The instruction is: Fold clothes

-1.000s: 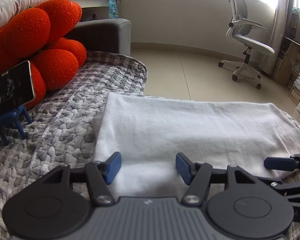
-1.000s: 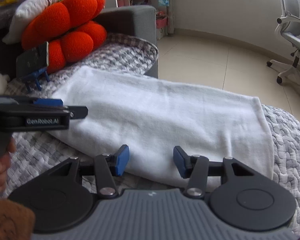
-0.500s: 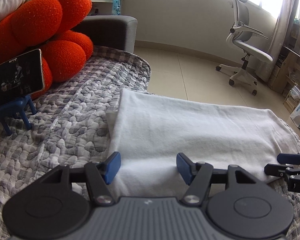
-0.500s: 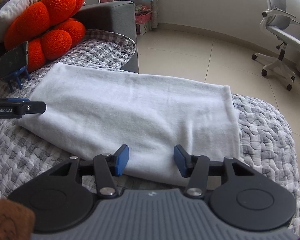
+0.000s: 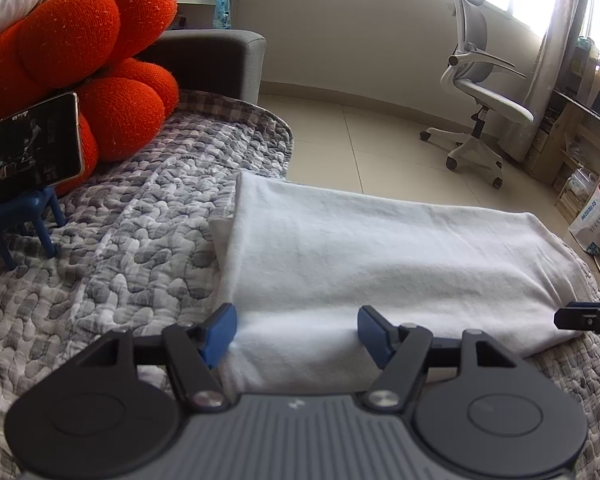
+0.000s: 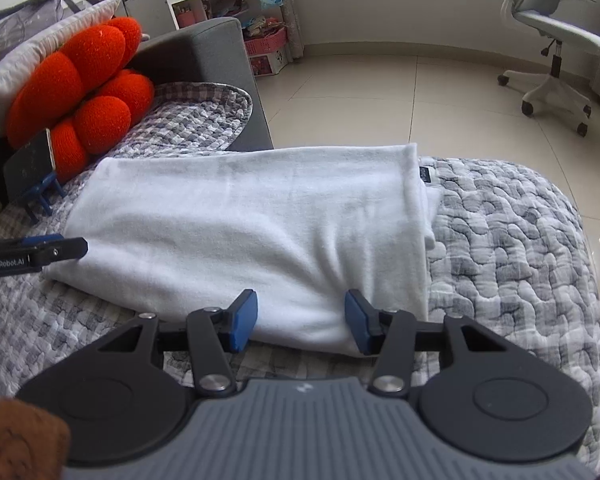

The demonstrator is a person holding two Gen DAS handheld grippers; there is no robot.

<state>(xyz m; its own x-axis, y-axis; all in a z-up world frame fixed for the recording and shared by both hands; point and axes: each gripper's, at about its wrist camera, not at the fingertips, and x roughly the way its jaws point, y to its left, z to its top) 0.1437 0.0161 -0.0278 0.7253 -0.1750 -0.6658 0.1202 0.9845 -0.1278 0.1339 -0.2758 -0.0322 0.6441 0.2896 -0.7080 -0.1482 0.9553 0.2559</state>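
A white garment [image 5: 380, 264], folded into a long band, lies flat on the grey quilted cover [image 5: 120, 248]; it also shows in the right wrist view [image 6: 260, 224]. My left gripper [image 5: 296, 330] is open at the near edge of the garment's left end, its blue pads on either side of the fabric edge. My right gripper [image 6: 300, 320] is open at the near edge of the garment's right end. Each gripper's tip shows at the edge of the other's view, the right one [image 5: 588, 318] and the left one [image 6: 40, 252].
An orange flower cushion [image 5: 80, 64] and a phone on a blue stand [image 5: 28, 152] sit at the left. A grey sofa arm [image 5: 208, 64] is behind. The quilt's far edge drops to a tiled floor [image 5: 380, 136] with a white office chair [image 5: 480, 92].
Both grippers have moved apart toward the garment's ends, the left one leftward and the right one rightward. Both stay open. The garment has not moved.
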